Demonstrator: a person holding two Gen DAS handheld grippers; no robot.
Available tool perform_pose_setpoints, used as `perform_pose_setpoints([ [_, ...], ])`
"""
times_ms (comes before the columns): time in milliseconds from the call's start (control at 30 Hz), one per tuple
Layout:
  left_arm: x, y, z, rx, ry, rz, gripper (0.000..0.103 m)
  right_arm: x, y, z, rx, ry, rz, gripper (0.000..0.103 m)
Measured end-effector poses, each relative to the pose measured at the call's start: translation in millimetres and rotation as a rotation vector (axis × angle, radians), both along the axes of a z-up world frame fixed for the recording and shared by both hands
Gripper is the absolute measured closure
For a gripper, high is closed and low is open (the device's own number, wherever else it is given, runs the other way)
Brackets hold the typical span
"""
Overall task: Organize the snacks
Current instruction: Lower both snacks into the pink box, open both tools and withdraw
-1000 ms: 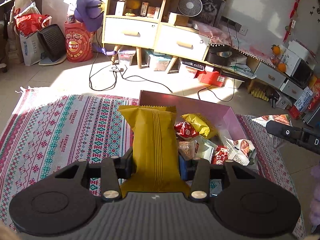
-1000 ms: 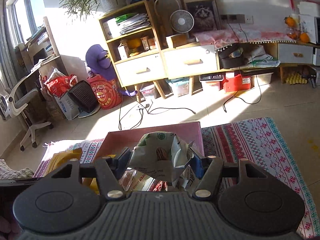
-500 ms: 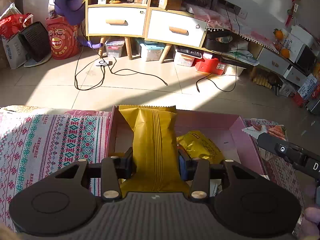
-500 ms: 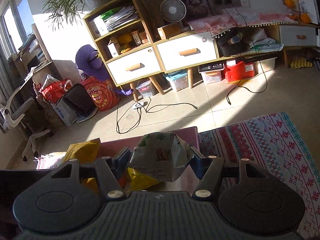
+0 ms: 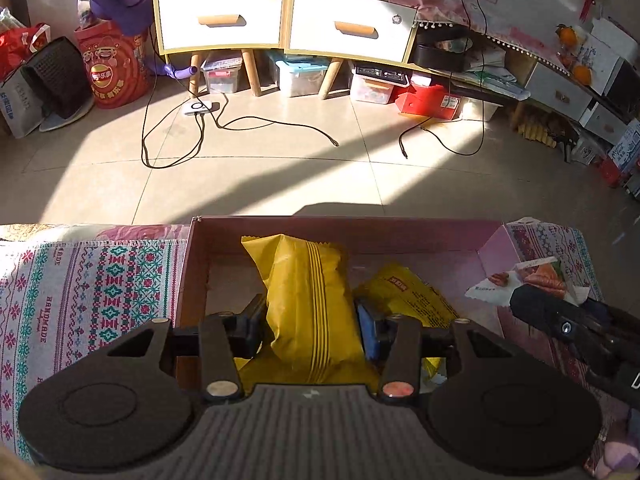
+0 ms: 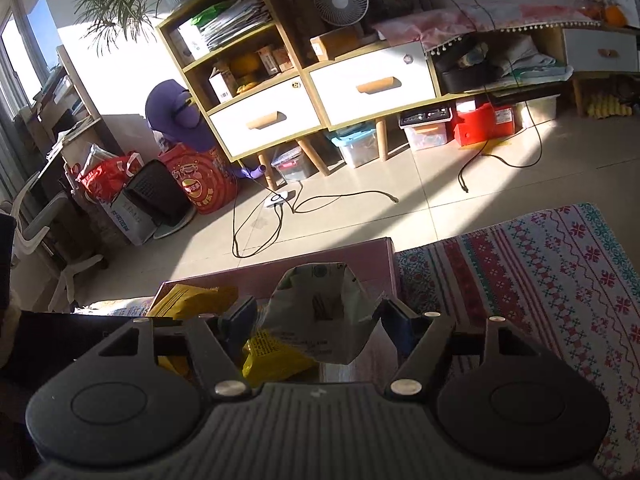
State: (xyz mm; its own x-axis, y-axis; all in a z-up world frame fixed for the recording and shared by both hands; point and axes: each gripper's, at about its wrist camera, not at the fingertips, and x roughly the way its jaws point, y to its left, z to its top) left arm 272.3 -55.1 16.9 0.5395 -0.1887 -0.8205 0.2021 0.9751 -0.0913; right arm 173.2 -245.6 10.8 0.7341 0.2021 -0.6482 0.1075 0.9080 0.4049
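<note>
Left-wrist view: my left gripper (image 5: 310,322), jaws just easing apart, carries the yellow snack pack (image 5: 308,300) over the pink box (image 5: 490,246)'s left end, best lowered flat beside the box's left wall before letting go.

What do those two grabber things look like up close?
Both look alike. The left gripper and the right gripper each have a dark grey ribbed body, two big round black discs at the sides, black angled finger arms with small silver screws, and blue pads on the fingertips. One left screw glows orange in the sun. Seen from the left camera, the right gripper carries a white letter marking.
</note>
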Motion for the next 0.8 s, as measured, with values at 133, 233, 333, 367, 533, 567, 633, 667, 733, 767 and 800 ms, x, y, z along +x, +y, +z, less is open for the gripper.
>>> perform_pose_setpoints([
  [133,-5.0,-0.6,1.6,0.007,-0.043,-0.003,0.03,-1.7,-3.8,4.1,0.014,-0.013,-0.014,0.024],
  [233,-11.6,-0.7,6.9,0.006,-0.075,-0.014,0.022,-3.6,-7.5,6.5,0.026,-0.016,-0.025,0.021],
  [333,-20.2,1.3,14.0,-0.005,-0.097,-0.029,0.017,-7.1,-9.8,10.4,0.03,-0.016,-0.038,0.02],
  [367,-22.5,1.2,16.1,-0.005,-0.101,-0.032,0.016,-8.2,-10.0,12.3,0.032,-0.016,-0.042,0.02],
  [533,-38.5,9.2,24.4,-0.015,-0.105,-0.042,0.01,-15.9,-6.3,25.1,0.03,-0.016,-0.04,0.018],
  [567,-41.9,11.3,25.1,-0.019,-0.104,-0.04,0.01,-18.2,-4.4,28.3,0.02,-0.019,-0.035,0.017],
  [633,-50.4,16.7,26.5,-0.033,-0.101,-0.034,0.007,-23.2,-0.4,34.2,-0.002,-0.028,-0.026,0.014],
  [667,-54.0,19.2,27.0,-0.04,-0.1,-0.033,0.007,-25.7,1.3,36.4,-0.013,-0.03,-0.022,0.013],
  [733,-61.2,23.9,27.8,-0.049,-0.098,-0.031,0.005,-30.3,3.9,39.7,-0.029,-0.029,-0.014,0.013],
  [767,-64.3,25.8,28.2,-0.05,-0.097,-0.031,0.005,-32.2,5.1,40.7,-0.035,-0.026,-0.011,0.012],
  [800,-67.8,28.3,29.1,-0.051,-0.096,-0.03,0.005,-34.1,6.2,41.2,-0.042,-0.024,-0.008,0.011],
])
